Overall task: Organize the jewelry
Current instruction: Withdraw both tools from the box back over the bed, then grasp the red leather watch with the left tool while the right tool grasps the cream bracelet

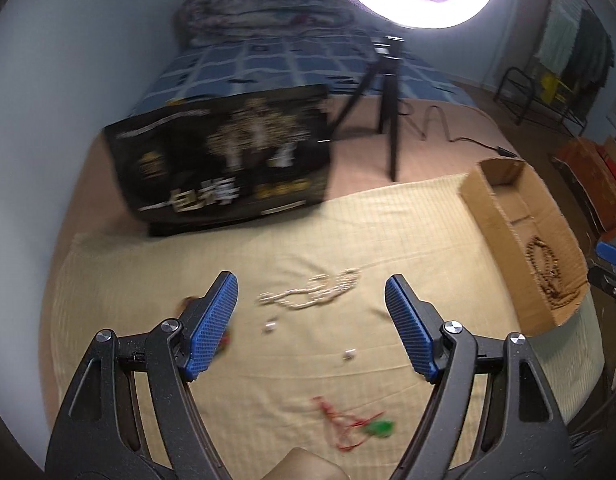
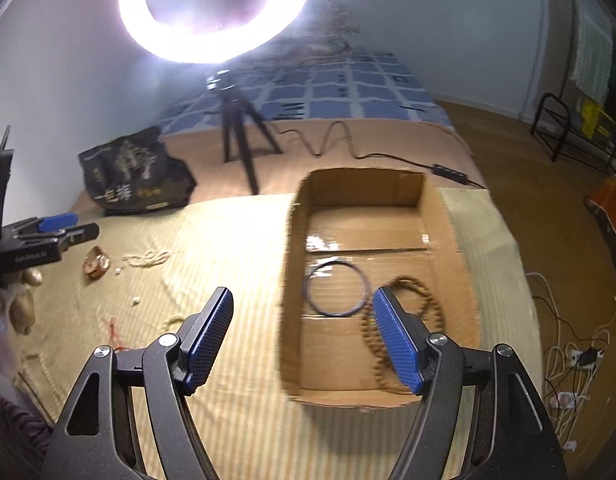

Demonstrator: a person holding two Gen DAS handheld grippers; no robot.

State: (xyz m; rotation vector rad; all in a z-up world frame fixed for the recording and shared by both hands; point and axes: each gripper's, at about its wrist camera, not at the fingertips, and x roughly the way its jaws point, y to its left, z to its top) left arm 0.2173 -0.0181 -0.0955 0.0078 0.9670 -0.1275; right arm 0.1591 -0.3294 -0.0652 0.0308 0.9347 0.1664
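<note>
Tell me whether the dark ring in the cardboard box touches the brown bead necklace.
Apart. The right wrist view shows bare cardboard between the dark ring and the brown bead necklace in the cardboard box.

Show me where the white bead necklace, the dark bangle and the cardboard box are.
white bead necklace (image 1: 312,292), left wrist view, middle of the strand.
dark bangle (image 2: 335,314), right wrist view, lower rim.
cardboard box (image 2: 290,280), right wrist view, left wall.

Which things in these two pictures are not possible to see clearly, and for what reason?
- Left wrist view: print on the black bag is smeared by motion blur.
- Left wrist view: the left hand-held gripper finger hides most of a reddish item.
- Left wrist view: the small white pieces are too small to identify.
- Right wrist view: a finger of the right hand-held gripper covers part of the brown bead necklace in the cardboard box.
</note>
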